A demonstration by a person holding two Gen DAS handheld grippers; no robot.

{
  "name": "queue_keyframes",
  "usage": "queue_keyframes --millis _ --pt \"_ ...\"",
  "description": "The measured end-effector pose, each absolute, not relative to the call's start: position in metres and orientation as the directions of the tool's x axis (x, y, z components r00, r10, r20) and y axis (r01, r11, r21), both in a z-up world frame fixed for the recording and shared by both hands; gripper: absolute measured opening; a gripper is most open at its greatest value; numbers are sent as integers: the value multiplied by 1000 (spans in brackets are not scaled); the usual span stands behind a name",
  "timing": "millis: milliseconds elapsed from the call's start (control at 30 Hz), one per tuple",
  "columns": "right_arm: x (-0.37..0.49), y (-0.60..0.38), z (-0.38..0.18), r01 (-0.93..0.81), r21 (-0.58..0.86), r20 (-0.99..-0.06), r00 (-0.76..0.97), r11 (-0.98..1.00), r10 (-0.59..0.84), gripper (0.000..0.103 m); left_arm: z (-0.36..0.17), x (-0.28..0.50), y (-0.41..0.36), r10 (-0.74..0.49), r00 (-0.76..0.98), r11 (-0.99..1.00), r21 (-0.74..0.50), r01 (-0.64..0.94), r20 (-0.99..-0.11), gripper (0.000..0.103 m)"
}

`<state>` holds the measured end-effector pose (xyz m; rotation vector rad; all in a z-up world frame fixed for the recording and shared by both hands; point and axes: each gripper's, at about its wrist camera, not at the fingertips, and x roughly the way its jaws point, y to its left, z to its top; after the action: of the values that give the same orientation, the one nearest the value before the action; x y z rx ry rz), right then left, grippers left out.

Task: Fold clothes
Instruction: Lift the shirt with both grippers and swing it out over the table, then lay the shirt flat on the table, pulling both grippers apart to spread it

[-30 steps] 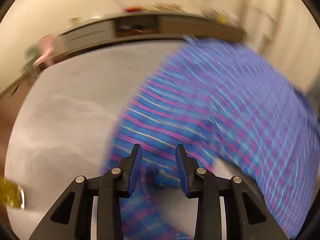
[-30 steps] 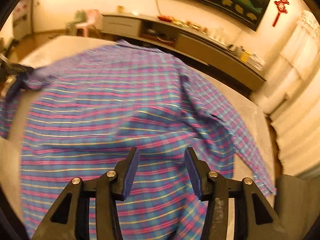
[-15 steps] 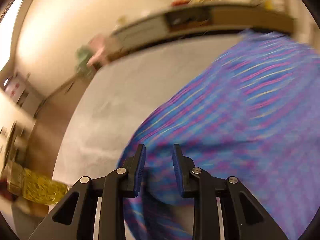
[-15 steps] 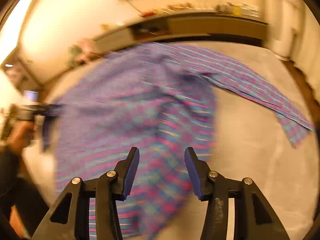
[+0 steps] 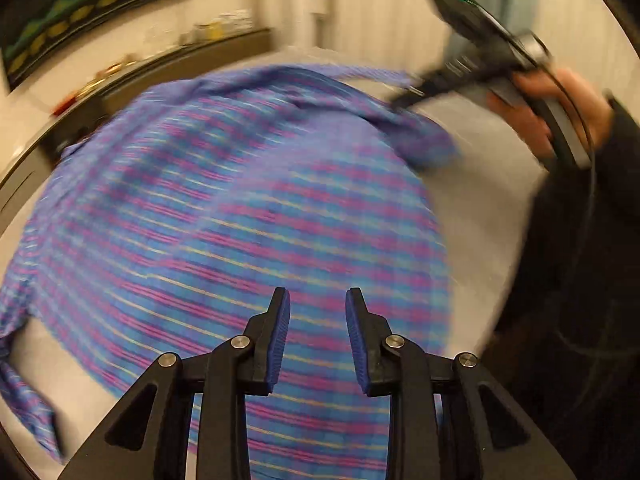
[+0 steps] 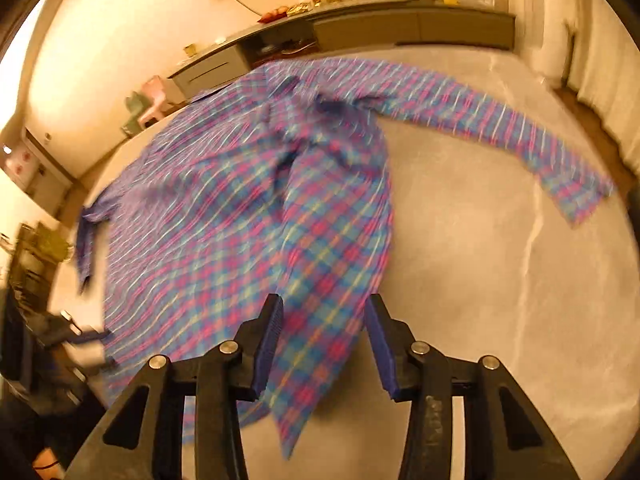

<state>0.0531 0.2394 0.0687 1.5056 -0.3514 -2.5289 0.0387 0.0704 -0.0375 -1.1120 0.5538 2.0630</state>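
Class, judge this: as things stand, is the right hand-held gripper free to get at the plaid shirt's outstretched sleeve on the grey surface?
Probably yes: the sleeve lies flat and uncovered, and the right hand-held gripper stands open with nothing between them.

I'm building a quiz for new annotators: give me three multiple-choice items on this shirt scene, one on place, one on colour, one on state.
1. Where does the shirt lie?
A. on a grey carpet
B. on a chair
C. in a basket

2. What are the shirt's main colours?
A. white, black
B. blue, pink
C. green, brown

3. How does the long sleeve lie?
A. rolled up
B. tucked under
C. stretched out to the side

Key:
1 A: grey carpet shows all round it.
2 B: blue and pink checks.
3 C: it reaches out flat, away from the body.
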Motion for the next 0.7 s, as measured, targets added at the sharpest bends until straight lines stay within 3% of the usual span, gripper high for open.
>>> queue_keyframes --millis 67,100,133,167,233,300,367,433,533,600,700 --pt "61 230 58 61 297 -854 -429 -953 -294 41 -44 50 68 347 -381 -647 75 -759 -857 30" --pt "61 221 54 89 280 -866 -407 -956 -292 27 -43 49 61 328 -398 -662 93 -744 -856 32" --pt "61 215 55 108 262 -868 -408 -959 -283 4 -41 48 54 307 -416 -677 111 -728 -856 32" --pt "63 213 60 119 271 -856 -423 -955 -296 4 -40 44 42 289 -423 -702 110 -704 -859 33" --pt "77 235 93 114 425 -743 -523 -898 -417 4 -38 36 15 252 -430 -751 105 -652 -867 33" --pt "96 266 125 115 589 -587 -619 -800 -521 4 -35 38 -11 162 -473 -782 180 -597 -866 33" --pt "108 290 134 80 650 -534 -659 -756 -529 4 -32 37 -39 75 -498 -819 232 -525 -864 33" --pt "110 299 122 -19 550 -664 -616 -835 -424 4 -29 35 -64 37 -488 -857 224 -464 -872 31" --pt "109 281 84 -43 336 -858 -425 -941 -288 7 -17 49 -72 118 -448 -855 139 -500 -886 30" --pt "113 255 75 72 212 -906 -360 -975 -224 7 3 66 -72 192 -456 -843 92 -530 -869 30" --pt "116 250 90 108 118 -893 -424 -987 -153 21 48 77 -80 278 -527 -870 23 -493 -803 30"
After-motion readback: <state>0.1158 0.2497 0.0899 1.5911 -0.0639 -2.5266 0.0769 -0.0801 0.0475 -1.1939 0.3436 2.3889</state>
